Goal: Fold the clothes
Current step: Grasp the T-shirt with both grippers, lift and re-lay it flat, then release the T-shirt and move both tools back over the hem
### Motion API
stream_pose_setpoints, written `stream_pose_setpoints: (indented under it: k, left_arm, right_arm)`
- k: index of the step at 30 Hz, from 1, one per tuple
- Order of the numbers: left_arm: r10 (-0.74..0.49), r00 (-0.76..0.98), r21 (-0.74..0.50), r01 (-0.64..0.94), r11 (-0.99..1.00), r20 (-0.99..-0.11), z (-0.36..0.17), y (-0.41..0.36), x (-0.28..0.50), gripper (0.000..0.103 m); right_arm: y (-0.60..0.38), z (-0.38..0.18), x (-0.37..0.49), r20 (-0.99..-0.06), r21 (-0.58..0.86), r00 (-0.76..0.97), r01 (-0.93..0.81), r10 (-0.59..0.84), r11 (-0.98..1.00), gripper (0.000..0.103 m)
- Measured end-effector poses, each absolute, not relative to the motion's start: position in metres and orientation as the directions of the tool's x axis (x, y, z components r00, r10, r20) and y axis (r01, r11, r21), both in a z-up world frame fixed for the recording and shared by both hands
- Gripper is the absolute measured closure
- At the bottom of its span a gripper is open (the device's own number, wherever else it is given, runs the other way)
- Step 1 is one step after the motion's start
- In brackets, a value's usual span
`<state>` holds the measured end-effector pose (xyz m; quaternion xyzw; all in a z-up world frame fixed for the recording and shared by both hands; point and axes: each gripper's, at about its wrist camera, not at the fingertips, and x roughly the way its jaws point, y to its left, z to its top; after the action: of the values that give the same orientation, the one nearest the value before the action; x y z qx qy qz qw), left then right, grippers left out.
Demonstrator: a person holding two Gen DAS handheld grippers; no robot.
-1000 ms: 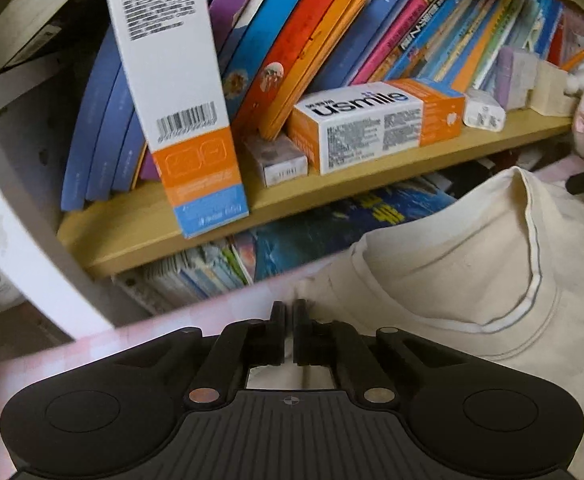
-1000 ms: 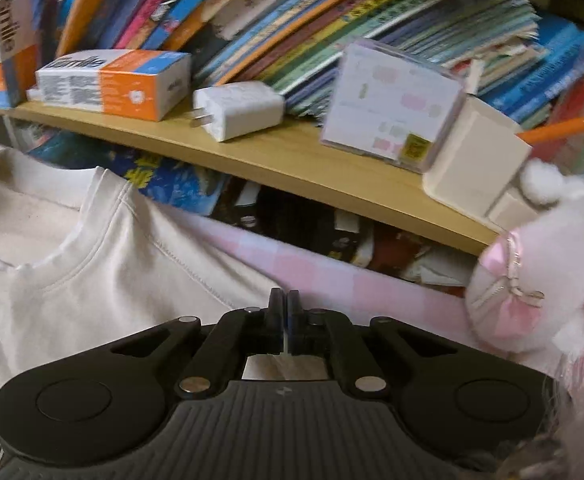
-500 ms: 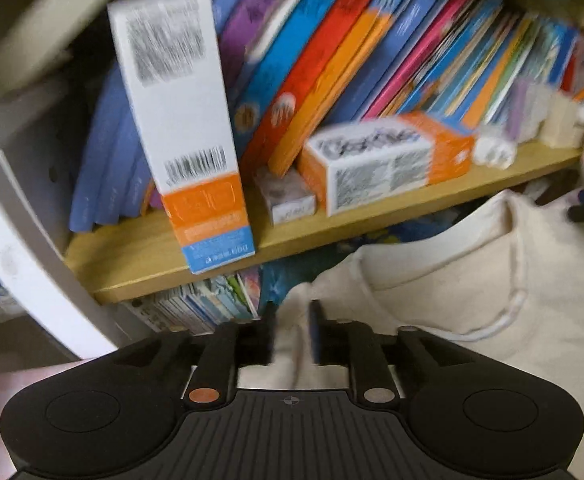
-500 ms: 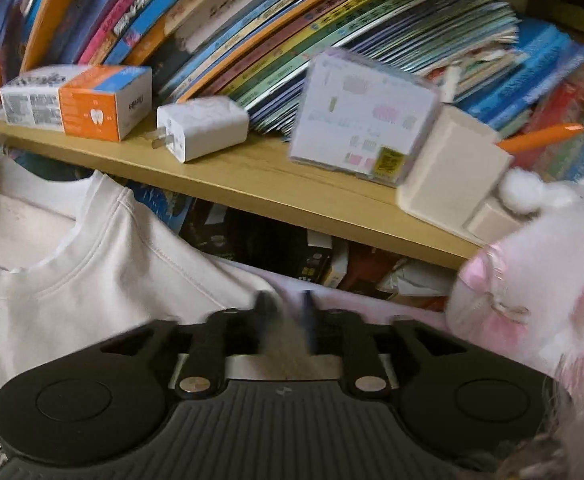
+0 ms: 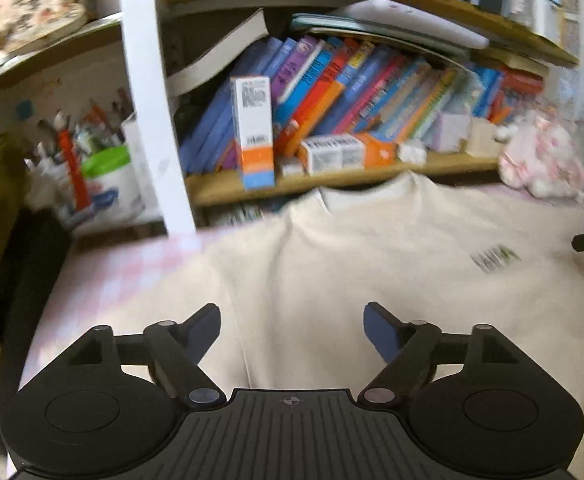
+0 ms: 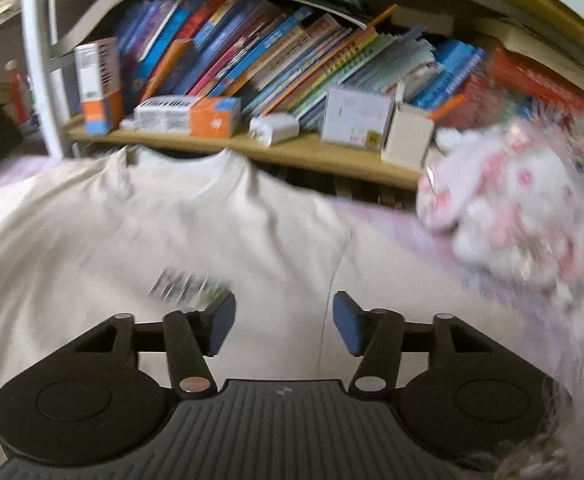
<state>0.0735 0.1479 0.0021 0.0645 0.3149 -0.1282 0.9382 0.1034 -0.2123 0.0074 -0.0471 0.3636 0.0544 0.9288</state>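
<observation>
Left gripper [image 5: 292, 330] and right gripper [image 6: 284, 322]: I see both jaws opening, nothing between them; cream t-shirt [image 5: 371, 280] lies flat on pink checked cloth [image 5: 104, 276], collar toward bookshelf [image 5: 331, 182]

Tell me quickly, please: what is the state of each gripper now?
Left gripper: jaws opening, nothing between them, above the cream T-shirt.
Right gripper: jaws opening, holding nothing, above the same T-shirt.

Two wrist views angled down, close over shirt [image 5: 331, 264], sharing bookshelf [image 6: 292, 152]
</observation>
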Motion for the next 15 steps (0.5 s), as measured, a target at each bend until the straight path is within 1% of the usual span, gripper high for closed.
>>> stream_pose_setpoints:
  k: [1,5,11,15]
  left_arm:
    - [-0.202,0.764,0.031,0.278,0.960,-0.612,0.001,0.149,0.059,0.019]
    - [-0.217,0.744,-0.023,0.262,0.965,-0.631,-0.004,0.153,0.004,0.018]
    - [-0.216,0.725,-0.101,0.199,0.975,-0.655,-0.013,0.157,-0.042,0.018]
    - [-0.200,0.714,-0.111,0.170,0.979,-0.671,-0.017,0.159,-0.060,0.018]
  right_arm:
    - [-0.210,0.007,0.086,-0.688,-0.036,0.723,-0.124,0.066,0.992,0.042]
    - [-0.203,0.005,0.023,-0.708,0.018,0.703,-0.067,0.060,0.998,0.034]
    - [-0.191,0.002,-0.057,-0.726,0.059,0.688,0.041,0.014,0.997,0.032]
    - [-0.195,-0.001,-0.097,-0.741,0.099,0.671,0.115,-0.004,0.988,0.032]
